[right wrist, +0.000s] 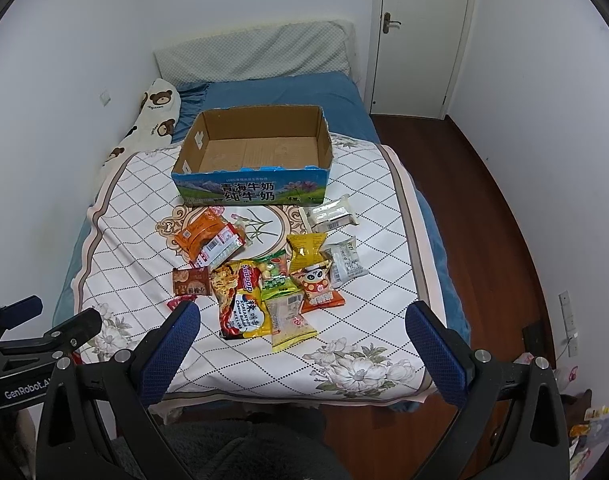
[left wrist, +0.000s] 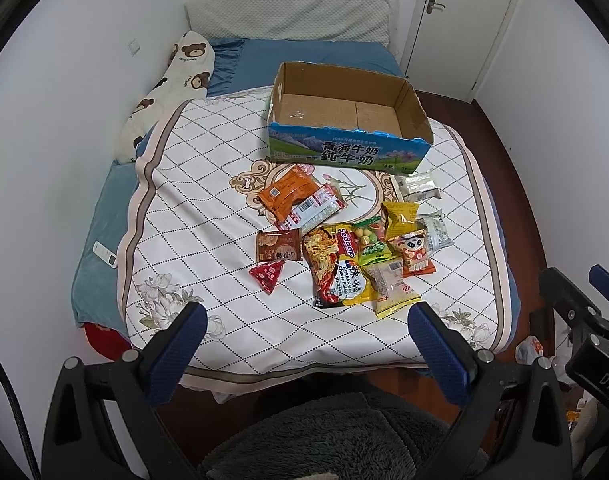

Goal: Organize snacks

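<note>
Several snack packets lie in a loose heap on the quilted bedspread (left wrist: pixel 192 208). Among them are an orange packet (left wrist: pixel 286 194), a brown packet (left wrist: pixel 277 245), a red triangular packet (left wrist: pixel 267 275), a noodle bag (left wrist: pixel 336 268) and a white packet (left wrist: pixel 418 186). Behind the heap stands an empty cardboard milk box (left wrist: pixel 346 120), top open. In the right wrist view the box (right wrist: pixel 256 148) sits beyond the noodle bag (right wrist: pixel 242 300) and a yellow packet (right wrist: pixel 306 246). My left gripper (left wrist: pixel 308 326) and right gripper (right wrist: pixel 304 320) both hover open near the bed's foot, holding nothing.
A bear-print pillow (left wrist: pixel 172 84) lies along the left wall, with a white remote (left wrist: pixel 104 254) on the blue sheet below it. A closed door (right wrist: pixel 420 32) and wooden floor (right wrist: pixel 464 184) are to the right. A grey fleece-covered lap (left wrist: pixel 324 440) fills the bottom.
</note>
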`<state>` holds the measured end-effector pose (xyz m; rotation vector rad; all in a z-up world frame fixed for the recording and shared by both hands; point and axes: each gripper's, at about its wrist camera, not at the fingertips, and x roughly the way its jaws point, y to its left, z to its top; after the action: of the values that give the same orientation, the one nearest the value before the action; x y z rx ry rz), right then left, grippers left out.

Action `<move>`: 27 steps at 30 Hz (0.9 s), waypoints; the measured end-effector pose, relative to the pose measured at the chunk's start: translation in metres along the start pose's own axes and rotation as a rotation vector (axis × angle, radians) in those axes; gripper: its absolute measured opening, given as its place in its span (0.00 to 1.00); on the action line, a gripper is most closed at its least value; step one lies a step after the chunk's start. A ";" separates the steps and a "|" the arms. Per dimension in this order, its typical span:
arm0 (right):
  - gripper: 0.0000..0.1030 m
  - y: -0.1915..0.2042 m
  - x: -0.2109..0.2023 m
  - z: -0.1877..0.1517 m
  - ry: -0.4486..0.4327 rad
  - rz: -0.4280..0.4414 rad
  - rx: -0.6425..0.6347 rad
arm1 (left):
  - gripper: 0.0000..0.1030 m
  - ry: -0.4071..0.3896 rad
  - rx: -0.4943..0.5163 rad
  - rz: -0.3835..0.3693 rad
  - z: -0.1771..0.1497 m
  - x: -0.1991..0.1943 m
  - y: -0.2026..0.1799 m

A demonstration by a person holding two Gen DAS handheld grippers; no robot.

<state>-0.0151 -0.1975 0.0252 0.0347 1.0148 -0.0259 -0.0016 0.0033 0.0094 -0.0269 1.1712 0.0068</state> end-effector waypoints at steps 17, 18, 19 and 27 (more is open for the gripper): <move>1.00 0.005 -0.006 -0.002 -0.011 0.006 -0.019 | 1.00 -0.012 -0.019 0.004 -0.007 -0.003 0.007; 1.00 0.006 -0.005 -0.001 -0.010 0.007 -0.020 | 1.00 -0.012 -0.022 0.005 -0.009 -0.004 0.007; 1.00 0.007 -0.005 -0.001 -0.010 0.008 -0.023 | 1.00 -0.011 -0.025 0.004 -0.008 -0.003 0.008; 1.00 0.008 0.020 0.004 0.011 0.001 -0.016 | 1.00 -0.044 -0.043 0.055 0.006 0.020 0.018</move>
<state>-0.0012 -0.1894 0.0103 0.0209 1.0264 -0.0163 0.0112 0.0210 -0.0069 -0.0325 1.1274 0.0811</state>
